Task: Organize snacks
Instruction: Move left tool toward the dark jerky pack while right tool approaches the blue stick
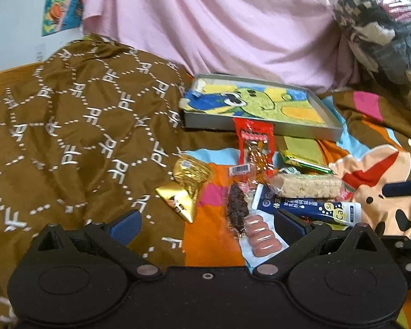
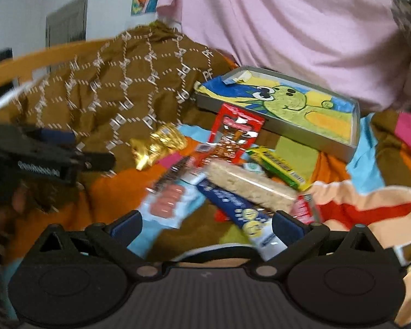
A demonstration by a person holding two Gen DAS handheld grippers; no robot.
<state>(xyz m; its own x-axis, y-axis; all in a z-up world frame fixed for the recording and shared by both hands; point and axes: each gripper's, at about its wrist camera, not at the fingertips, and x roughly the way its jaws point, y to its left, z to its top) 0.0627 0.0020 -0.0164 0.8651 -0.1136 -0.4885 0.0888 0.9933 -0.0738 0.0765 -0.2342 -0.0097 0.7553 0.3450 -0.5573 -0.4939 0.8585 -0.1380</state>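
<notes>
Step in hand: approach, nothing picked. Both the left tool (image 1: 205, 223) and right tool (image 2: 205, 223) are released, empty. The snacks (image 1: 274, 186) lie heaped just before the tray (image 1: 263, 130), on the bed. Next move likely calls for closing on one packet.

Crinkled shiny gold foil wrapper (image 1: 187, 189), glossy clear plastic around the rice bar (image 1: 307, 186), matt grey metal tray (image 1: 263, 130), soft brown patterned cloth (image 1: 76, 126)

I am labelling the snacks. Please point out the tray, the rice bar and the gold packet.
tray (image 1: 260, 126): left wrist view, on its near grey wall.
rice bar (image 1: 307, 185): left wrist view, on the middle of the pale bar.
gold packet (image 1: 190, 175): left wrist view, on its crinkled upper half.
</notes>
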